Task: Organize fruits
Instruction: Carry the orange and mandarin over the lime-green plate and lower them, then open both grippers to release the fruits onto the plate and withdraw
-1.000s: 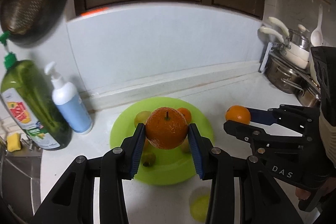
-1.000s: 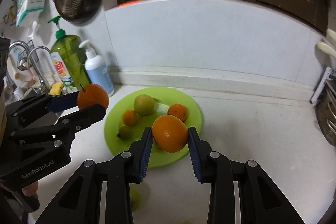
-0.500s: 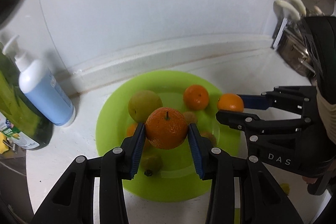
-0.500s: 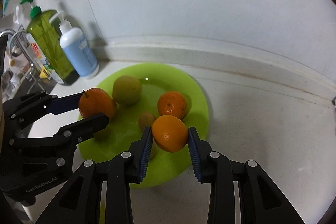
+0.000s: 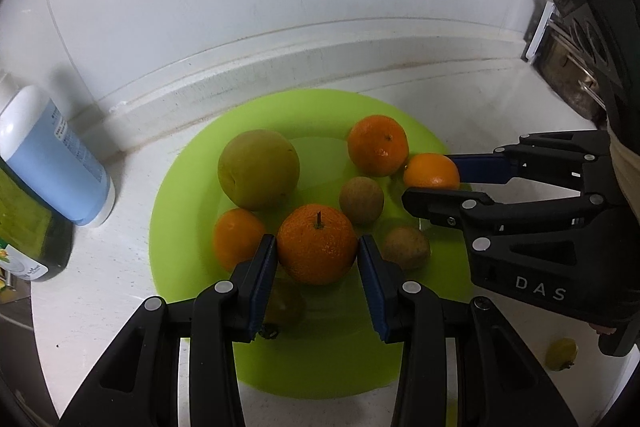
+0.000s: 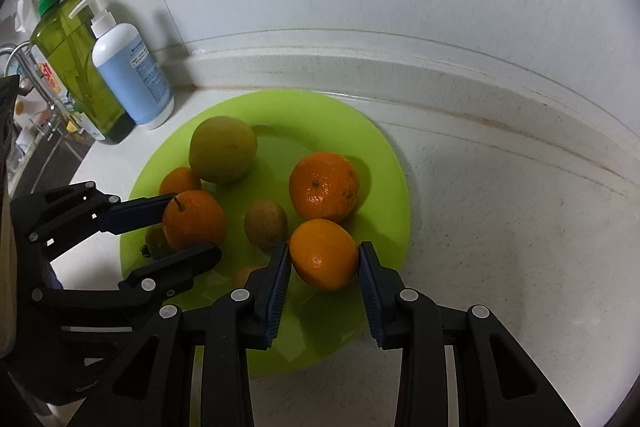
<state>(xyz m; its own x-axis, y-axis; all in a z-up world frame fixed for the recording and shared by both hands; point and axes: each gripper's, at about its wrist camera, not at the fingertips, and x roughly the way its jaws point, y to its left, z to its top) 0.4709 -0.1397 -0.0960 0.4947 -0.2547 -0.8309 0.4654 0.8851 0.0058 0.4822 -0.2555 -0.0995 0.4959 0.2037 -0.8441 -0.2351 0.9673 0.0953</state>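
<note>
Both tools have descended over the green plate (image 5: 192, 187) since a second ago; release appears imminent. The left tool (image 5: 317, 254) pinches a stemmed orange (image 5: 316, 247), stem upward. The right tool (image 6: 323, 261) pinches a smooth orange (image 6: 323, 253), near-round, long axis indistinct, above the plate's near rim.

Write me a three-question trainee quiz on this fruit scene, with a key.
1. True or false: the left tool is shut on a stemmed orange.
2. Multiple choice: the fruits lie on a (A) wooden board, (B) green plate, (C) metal tray.
3. Fill in: the bottle nearest the plate is white and ____.

Key: 1 true; 2 B; 3 blue. The right tool likewise grips a smooth orange over the plate.
</note>
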